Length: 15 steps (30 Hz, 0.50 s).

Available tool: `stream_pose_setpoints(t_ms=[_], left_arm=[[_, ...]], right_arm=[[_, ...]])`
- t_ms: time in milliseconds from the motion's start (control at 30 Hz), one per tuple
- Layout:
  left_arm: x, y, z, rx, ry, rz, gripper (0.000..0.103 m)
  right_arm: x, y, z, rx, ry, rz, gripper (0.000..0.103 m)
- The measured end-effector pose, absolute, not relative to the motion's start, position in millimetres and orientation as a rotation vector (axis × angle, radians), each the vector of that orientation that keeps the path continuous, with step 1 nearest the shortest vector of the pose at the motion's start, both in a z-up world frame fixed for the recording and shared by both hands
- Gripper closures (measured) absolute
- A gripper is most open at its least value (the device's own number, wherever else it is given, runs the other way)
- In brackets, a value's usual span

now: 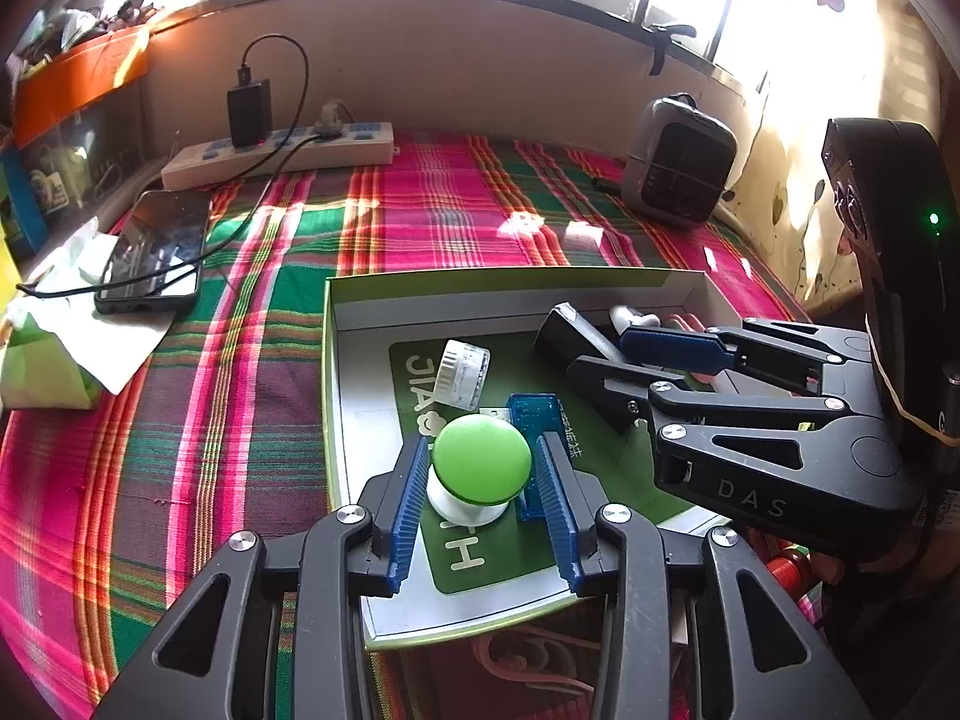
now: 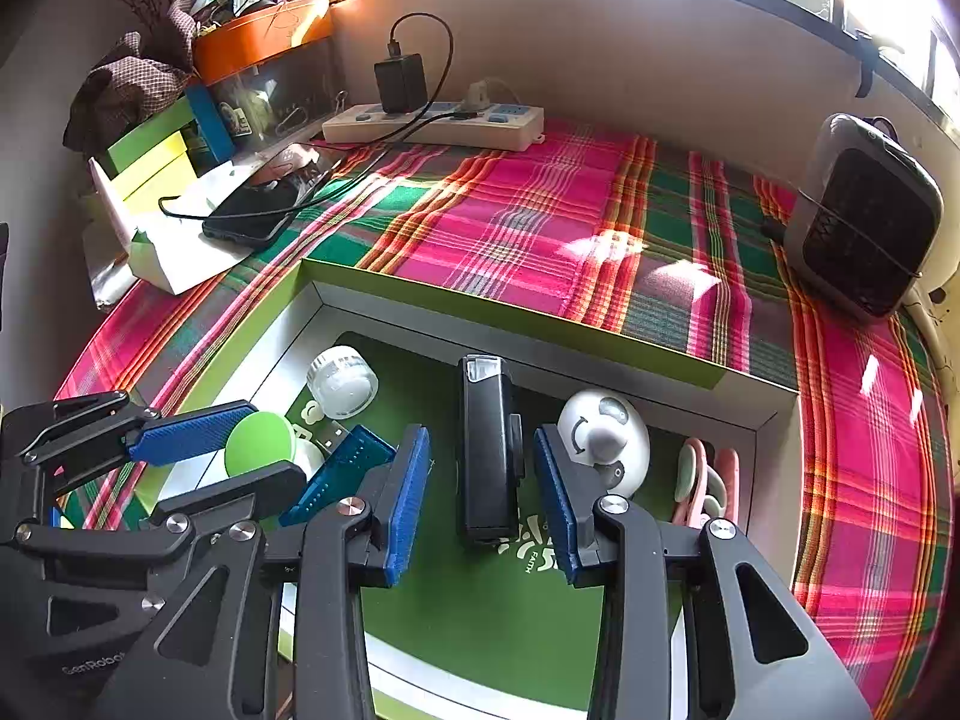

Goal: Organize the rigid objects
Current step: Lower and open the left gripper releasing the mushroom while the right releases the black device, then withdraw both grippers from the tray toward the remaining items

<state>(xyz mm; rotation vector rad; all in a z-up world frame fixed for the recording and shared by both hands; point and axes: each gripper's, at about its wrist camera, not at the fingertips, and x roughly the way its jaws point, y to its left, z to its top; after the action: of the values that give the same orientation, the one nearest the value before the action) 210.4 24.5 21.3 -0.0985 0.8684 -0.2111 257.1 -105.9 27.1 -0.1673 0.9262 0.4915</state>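
Note:
A shallow green-rimmed box (image 1: 336, 324) lies on the plaid cloth and holds several small objects. My left gripper (image 1: 483, 474) is open, its blue pads either side of a green-capped white knob (image 1: 482, 459), with small gaps. A blue USB stick (image 1: 531, 420) and a small clear jar (image 1: 462, 373) lie just beyond. My right gripper (image 2: 483, 468) is open around a black rectangular device (image 2: 487, 450) standing on the box floor. A white round gadget (image 2: 606, 438) and pink scissors (image 2: 702, 480) lie to its right. The knob (image 2: 259, 441) also shows in the right wrist view.
A phone (image 1: 156, 252) on its cable lies at the left on white paper. A power strip (image 1: 276, 156) with a black charger stands along the back wall. A small grey heater (image 1: 678, 168) stands at the back right. Boxes and clutter fill the far left corner (image 2: 180, 120).

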Motion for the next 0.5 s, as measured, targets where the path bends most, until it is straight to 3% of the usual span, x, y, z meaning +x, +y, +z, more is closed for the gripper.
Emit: stream_pose_setpoints(t_ms=[500], left_arm=[[192,22,35,-0.092,0.831,-0.22,0.066]], right_arm=[[237,-113,45,-0.135,0.884,0.491,0.064]])
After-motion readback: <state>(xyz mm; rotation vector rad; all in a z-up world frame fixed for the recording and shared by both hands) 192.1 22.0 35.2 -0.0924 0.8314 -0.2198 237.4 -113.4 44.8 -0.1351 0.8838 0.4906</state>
